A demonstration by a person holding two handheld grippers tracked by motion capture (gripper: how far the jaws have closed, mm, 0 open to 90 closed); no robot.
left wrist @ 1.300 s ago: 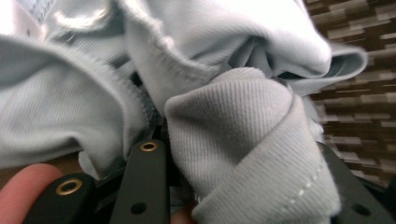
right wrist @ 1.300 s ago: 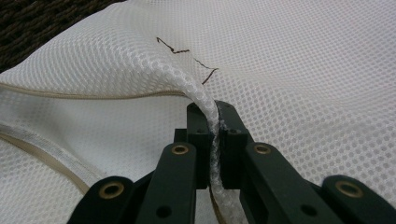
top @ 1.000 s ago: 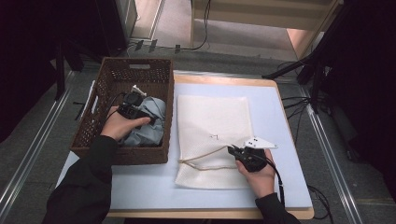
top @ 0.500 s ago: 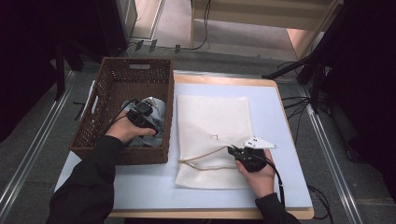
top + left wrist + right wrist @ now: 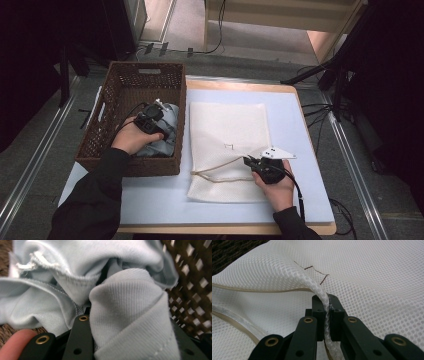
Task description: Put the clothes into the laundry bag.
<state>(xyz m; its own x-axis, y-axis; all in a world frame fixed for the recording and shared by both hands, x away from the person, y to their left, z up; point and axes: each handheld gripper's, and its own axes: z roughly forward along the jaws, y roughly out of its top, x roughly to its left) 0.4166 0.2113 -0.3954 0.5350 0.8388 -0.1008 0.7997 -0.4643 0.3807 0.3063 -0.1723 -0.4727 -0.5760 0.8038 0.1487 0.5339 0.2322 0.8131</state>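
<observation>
A pale blue garment (image 5: pixel 167 136) lies crumpled in the brown wicker basket (image 5: pixel 145 68) at the left. My left gripper (image 5: pixel 159 108) is down in the basket, and its jaws have just been closing on the garment. In the left gripper view a thick fold of that garment (image 5: pixel 125 302) is bunched between the jaws of my left gripper (image 5: pixel 130 323). A white mesh bag (image 5: pixel 227 125) lies flat on the blue mat. At its near edge my right gripper (image 5: pixel 248 161) is shut on it. The right gripper (image 5: pixel 327 302) pinches a raised fold of the mesh bag (image 5: pixel 367 272).
The mesh bag's beige zipper (image 5: pixel 220 167) curves along its near left edge. The blue mat (image 5: pixel 295 125) covers the wooden table, with bare mat to the right of the bag and in front of the basket. Cables and stands crowd the floor around the table.
My left hand has shifted a little nearer and to the right, down onto the garment, and its jaws have closed around a fold. The right hand and the bag have stayed put.
</observation>
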